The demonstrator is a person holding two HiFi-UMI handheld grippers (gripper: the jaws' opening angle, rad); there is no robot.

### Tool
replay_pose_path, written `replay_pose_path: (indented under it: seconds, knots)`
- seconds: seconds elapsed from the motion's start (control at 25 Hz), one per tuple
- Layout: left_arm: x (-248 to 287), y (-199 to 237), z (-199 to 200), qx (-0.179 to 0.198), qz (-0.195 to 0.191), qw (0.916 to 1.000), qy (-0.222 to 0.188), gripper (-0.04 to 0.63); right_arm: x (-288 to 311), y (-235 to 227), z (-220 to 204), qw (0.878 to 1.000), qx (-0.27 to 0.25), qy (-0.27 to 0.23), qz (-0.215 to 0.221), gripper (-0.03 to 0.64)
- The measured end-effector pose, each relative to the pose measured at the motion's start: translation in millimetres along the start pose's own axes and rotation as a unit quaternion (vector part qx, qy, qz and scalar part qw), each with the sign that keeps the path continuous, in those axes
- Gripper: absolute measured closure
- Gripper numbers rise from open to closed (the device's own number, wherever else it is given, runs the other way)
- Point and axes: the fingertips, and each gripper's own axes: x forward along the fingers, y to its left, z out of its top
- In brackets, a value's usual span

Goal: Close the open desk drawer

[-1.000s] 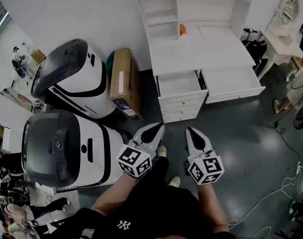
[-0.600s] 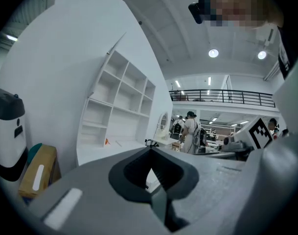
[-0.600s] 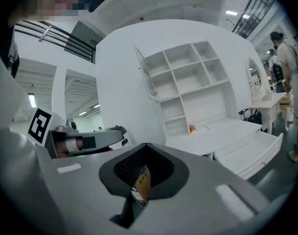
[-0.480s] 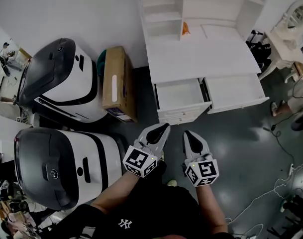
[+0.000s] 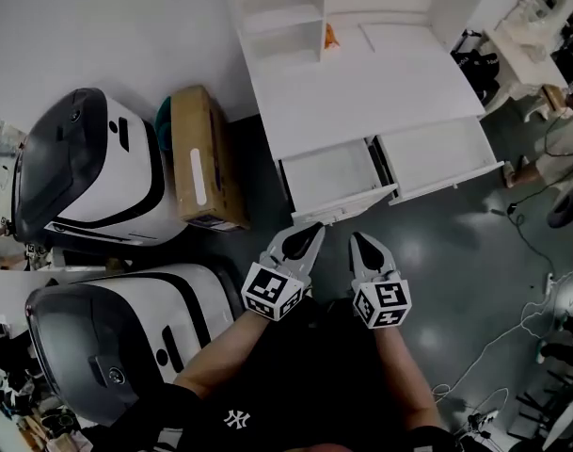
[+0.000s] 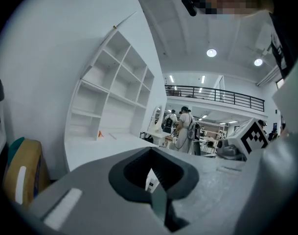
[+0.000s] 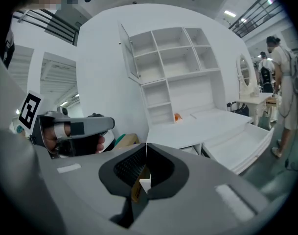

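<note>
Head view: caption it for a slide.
Shut left tool and right tool face the white desk, left drawer and right drawer open.

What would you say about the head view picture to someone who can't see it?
Seen from above, a white desk has its left drawer and right drawer pulled open. The left gripper and right gripper, both shut and empty, point toward the left drawer. A cardboard box stands beside the desk.

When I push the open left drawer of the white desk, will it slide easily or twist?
The left drawer looks rigid and seems empty, so it is probably light and should slide without flexing. Its front is fairly narrow, so a push near the middle will likely keep it straight.
</note>
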Motion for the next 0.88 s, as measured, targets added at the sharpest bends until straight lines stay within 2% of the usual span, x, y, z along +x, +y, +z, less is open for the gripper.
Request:
replay_pose_path:
  seconds: [0.28,0.48,0.88]
  knots:
    - [17.9,19.3,-20.4,-0.018,-0.005,0.9996,0.023,0.595,29.1,-24.1,-29.6,1.0,0.004,0.02,-0.02,0.575]
    - [40.3,23.5,-38.9,-0.011,-0.008,0.9989,0.046,0.595,54.1,-61.1,-65.1,0.998,0.02,0.048,-0.028,0.566]
    - [87.5,44.5,-71.9,-0.019,0.005,0.9961,0.086,0.595,116.0,-110.6,-125.7,0.993,0.001,0.115,-0.024,0.561]
